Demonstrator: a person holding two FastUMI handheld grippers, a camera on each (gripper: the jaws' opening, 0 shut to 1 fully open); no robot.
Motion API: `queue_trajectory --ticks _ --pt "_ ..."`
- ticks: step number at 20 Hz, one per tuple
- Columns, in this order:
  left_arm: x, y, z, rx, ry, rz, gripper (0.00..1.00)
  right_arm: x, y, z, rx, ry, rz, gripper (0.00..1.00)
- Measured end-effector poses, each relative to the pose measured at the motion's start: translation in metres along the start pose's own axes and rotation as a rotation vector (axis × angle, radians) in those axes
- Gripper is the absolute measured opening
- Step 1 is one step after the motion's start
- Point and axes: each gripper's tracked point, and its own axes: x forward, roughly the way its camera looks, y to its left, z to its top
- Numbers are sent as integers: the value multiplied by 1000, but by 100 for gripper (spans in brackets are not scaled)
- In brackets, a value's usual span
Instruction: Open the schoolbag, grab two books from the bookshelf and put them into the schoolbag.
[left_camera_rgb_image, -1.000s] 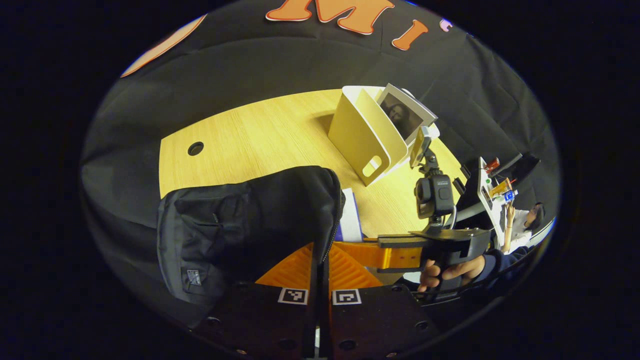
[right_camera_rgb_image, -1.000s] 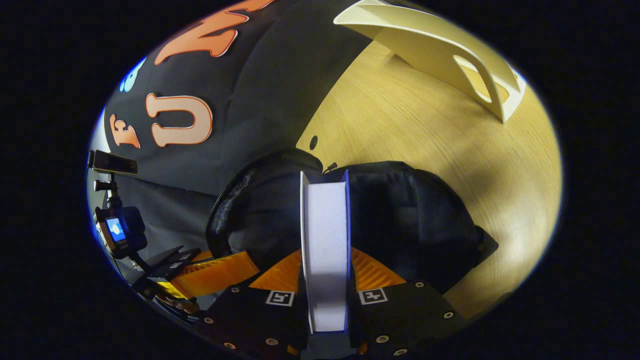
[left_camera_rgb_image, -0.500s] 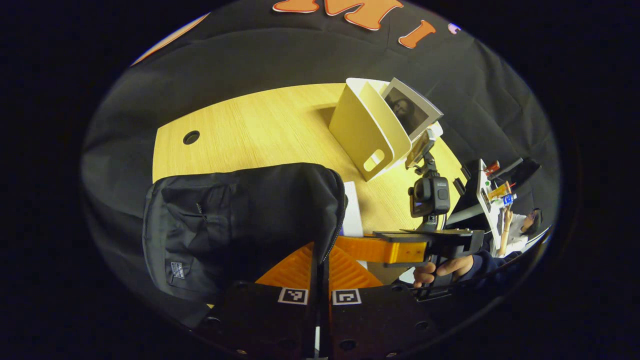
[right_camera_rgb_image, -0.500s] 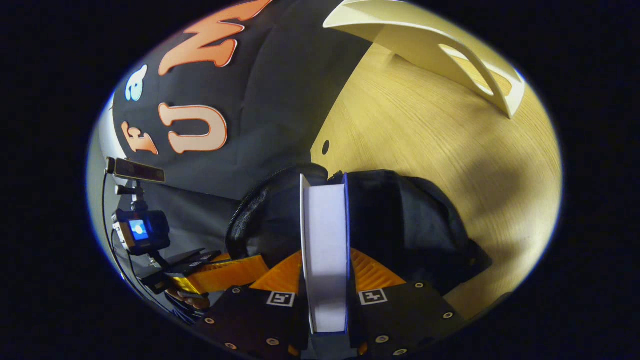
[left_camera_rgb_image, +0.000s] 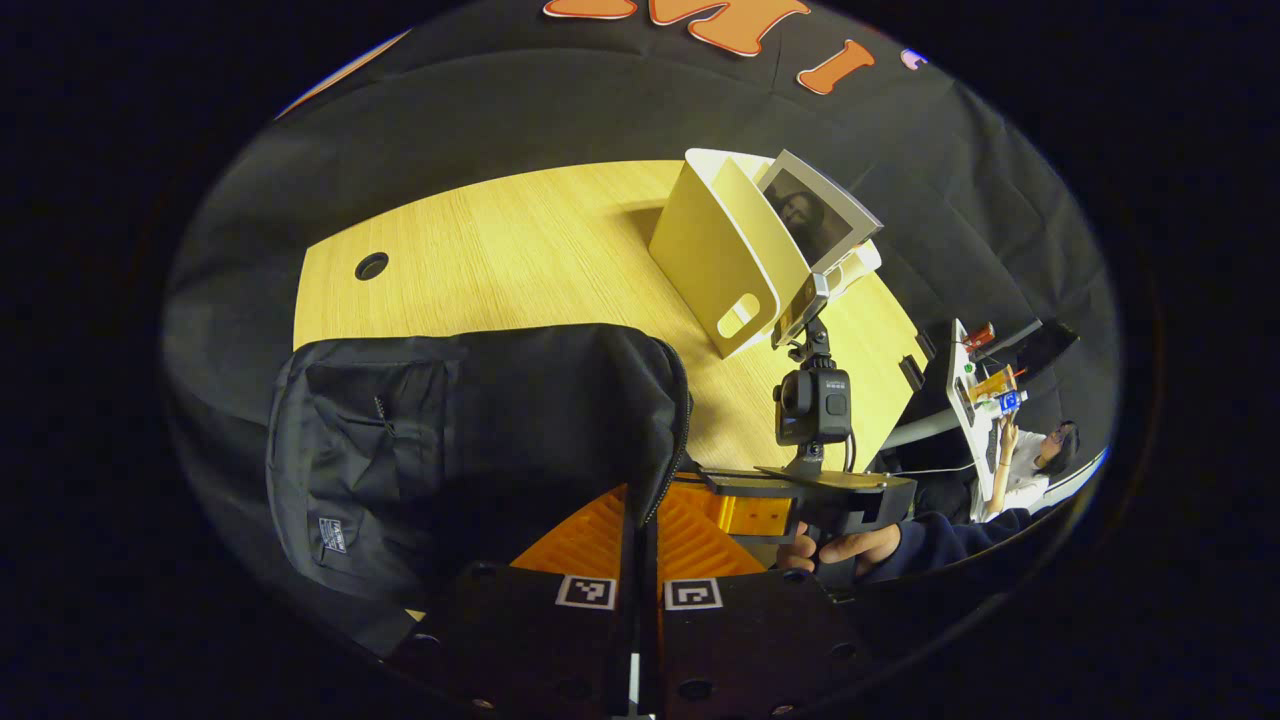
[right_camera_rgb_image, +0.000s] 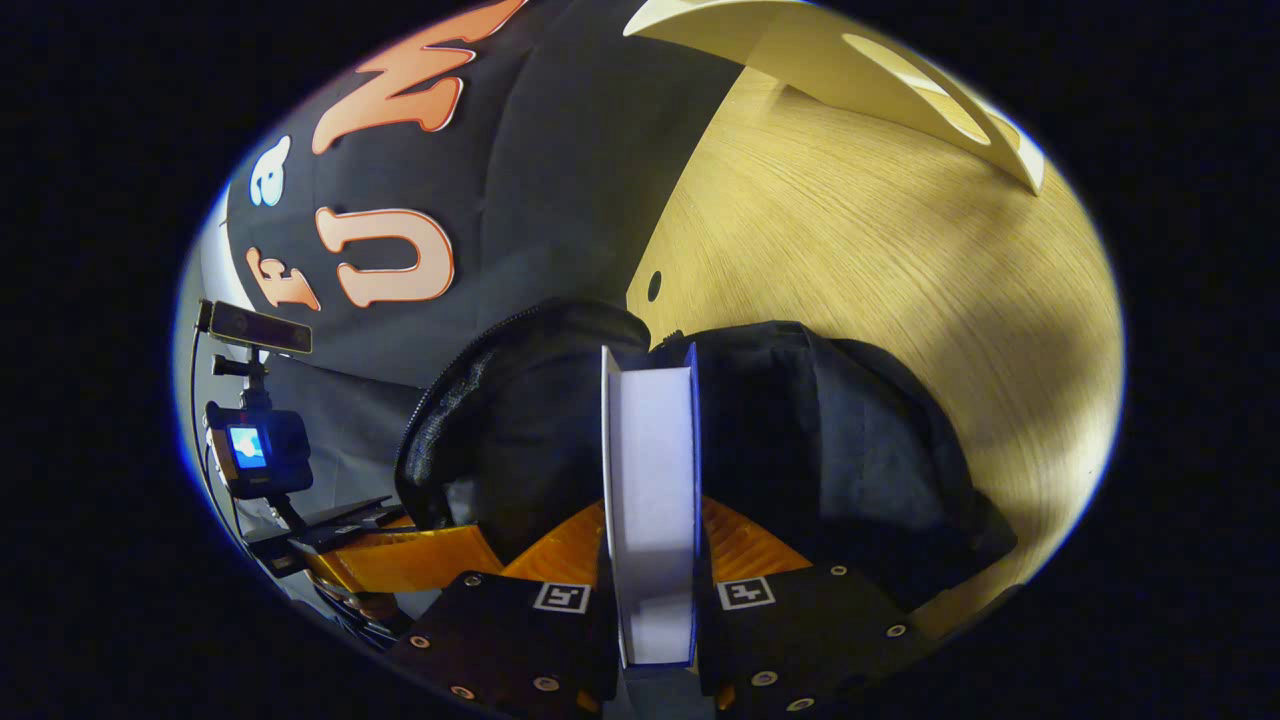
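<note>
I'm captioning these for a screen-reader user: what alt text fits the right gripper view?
The right gripper holds a white book edge-on between its fingers, at the open mouth of a black schoolbag on a wooden table. The left gripper is at the bag's left edge.

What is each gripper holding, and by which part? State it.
Right gripper clamps a book across its covers, page edge showing. Left gripper pinches the schoolbag by its zippered opening edge.
</note>
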Motion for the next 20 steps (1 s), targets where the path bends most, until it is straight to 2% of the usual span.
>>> queue_trajectory --ticks 3,4,5,6,7,10,11,16,20 --pt "1 1 -1 -12 1 16 4 6 -8 4 29 -4 -45 33" --pt "1 6 0 -17 2 26 4 3 -19 -1 7 22 -125 29" --pt "2 9 -1 -24 2 31 4 1 -28 -4 -29 49 -185 32" --pt "2 10 -2 -25 4 33 4 4 -36 -15 -53 104 -251 59" --pt "4 12 -2 -24 4 40 4 2 -40 -24 -83 155 -289 81" --pt "7 14 -2 -7 9 68 4 -7 -59 -34 -201 244 -422 99" --pt "8 13 -1 -8 6 72 4 -18 -50 -40 -237 265 -454 99" --pt "8 16 -4 -33 -3 106 4 -60 -70 -30 -322 353 -560 98" --pt "10 14 -7 -39 7 131 4 -103 -45 -1 -420 334 -542 99"
